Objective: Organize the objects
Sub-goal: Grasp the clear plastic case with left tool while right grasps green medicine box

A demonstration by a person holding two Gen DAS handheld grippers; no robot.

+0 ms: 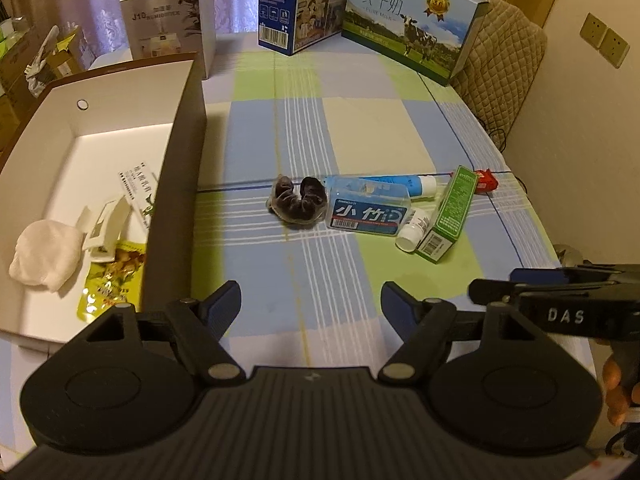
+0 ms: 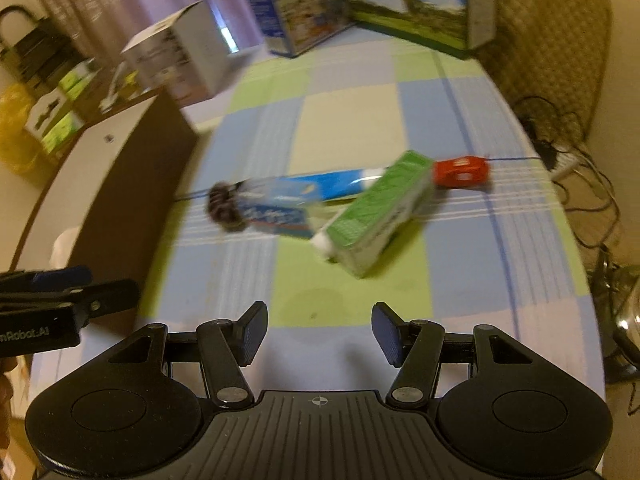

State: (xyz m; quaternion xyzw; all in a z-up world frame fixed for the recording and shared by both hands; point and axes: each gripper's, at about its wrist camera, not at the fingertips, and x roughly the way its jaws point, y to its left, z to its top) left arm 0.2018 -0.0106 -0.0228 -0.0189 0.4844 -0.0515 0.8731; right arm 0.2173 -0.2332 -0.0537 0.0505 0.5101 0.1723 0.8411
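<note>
On the checked tablecloth lie a dark scrunchie (image 1: 298, 204), a clear blue-labelled box (image 1: 368, 210), a blue-and-white tube (image 1: 404, 184), a small white bottle (image 1: 412, 230), a green carton (image 1: 450, 216) and a red packet (image 1: 486, 180). The right wrist view is blurred and shows the scrunchie (image 2: 224, 208), green carton (image 2: 380, 212) and red packet (image 2: 462, 172). The open white storage box (image 1: 188, 128) at left holds a white cloth (image 1: 44, 260), a white clip (image 1: 106, 228) and a yellow packet (image 1: 110, 280). My left gripper (image 1: 312, 312) and right gripper (image 2: 320, 332) are open and empty, short of the objects.
Two milk cartons (image 1: 412, 16) and a white humidifier box (image 1: 172, 16) stand at the table's far edge. A quilted chair (image 1: 504, 52) is at the back right. Cables (image 2: 576, 168) lie off the table's right edge. The right gripper also shows in the left wrist view (image 1: 560, 292).
</note>
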